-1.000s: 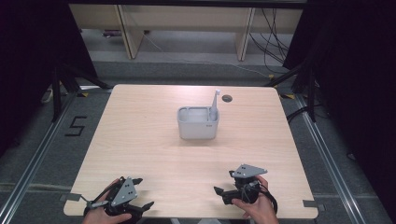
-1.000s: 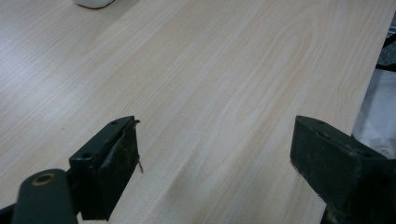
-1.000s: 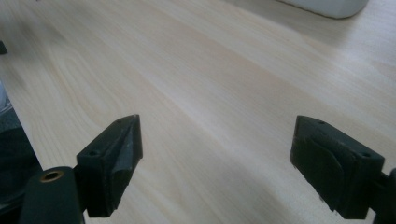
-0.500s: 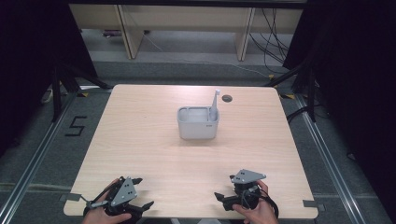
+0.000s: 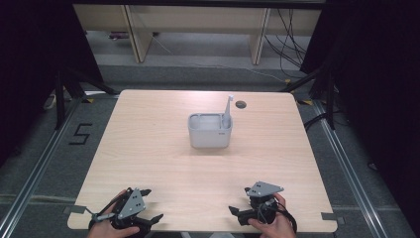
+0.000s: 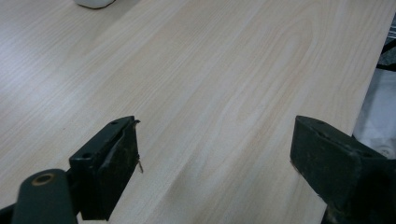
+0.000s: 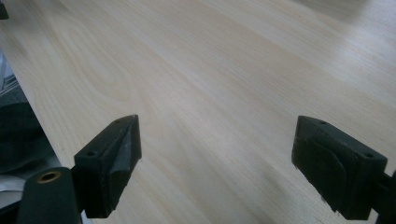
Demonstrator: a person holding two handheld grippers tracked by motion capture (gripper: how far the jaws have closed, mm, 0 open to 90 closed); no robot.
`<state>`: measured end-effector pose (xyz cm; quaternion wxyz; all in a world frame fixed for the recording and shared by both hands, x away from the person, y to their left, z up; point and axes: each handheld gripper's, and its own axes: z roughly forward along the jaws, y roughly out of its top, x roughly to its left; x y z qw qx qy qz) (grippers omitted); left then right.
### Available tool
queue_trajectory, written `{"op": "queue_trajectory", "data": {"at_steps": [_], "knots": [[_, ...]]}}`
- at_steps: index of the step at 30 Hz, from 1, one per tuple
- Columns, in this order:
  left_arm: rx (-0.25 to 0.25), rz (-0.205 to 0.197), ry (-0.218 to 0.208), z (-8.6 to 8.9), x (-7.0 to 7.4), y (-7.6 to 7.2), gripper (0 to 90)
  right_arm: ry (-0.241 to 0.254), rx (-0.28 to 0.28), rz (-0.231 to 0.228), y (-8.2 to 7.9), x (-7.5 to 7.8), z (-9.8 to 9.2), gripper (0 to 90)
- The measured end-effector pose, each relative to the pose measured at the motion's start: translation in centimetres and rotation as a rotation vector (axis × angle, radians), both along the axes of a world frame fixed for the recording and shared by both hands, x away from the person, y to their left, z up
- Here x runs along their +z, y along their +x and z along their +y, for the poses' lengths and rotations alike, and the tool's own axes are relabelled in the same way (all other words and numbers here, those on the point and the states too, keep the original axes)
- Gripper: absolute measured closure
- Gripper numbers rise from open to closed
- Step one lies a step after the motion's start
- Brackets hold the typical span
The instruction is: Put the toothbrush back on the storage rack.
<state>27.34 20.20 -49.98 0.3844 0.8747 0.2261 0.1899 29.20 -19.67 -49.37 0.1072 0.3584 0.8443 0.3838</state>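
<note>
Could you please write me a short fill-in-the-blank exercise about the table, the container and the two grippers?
1. The grey container stands on the ____ table.
2. A thin grey tool stands in the container's ____ corner.
3. The jaws of the left gripper stand ____.
4. The right gripper holds ____.

Missing words: wooden; far right; open; nothing
</note>
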Motion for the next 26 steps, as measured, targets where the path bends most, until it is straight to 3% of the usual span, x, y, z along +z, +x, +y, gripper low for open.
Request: {"op": "queue_trajectory", "data": {"at_steps": [10,13,22,26], "knots": [[-0.001,0.002,0.0,-0.02,-0.03,0.0,14.8,-0.005,0.001,0.002,0.03,0.06,-0.01,16.7],[0.0,0.002,0.0,-0.03,-0.03,0.0,14.8,-0.002,0.008,-0.016,0.14,0.04,-0.1,16.7],[0.004,-0.003,0.001,-0.06,-0.07,0.0,14.8,-0.001,-0.002,0.005,0.12,-0.01,-0.13,16.7],[0.004,-0.004,0.001,-0.06,-0.08,0.0,14.8,-0.001,-0.002,-0.012,0.27,-0.1,-0.19,16.7]]}}
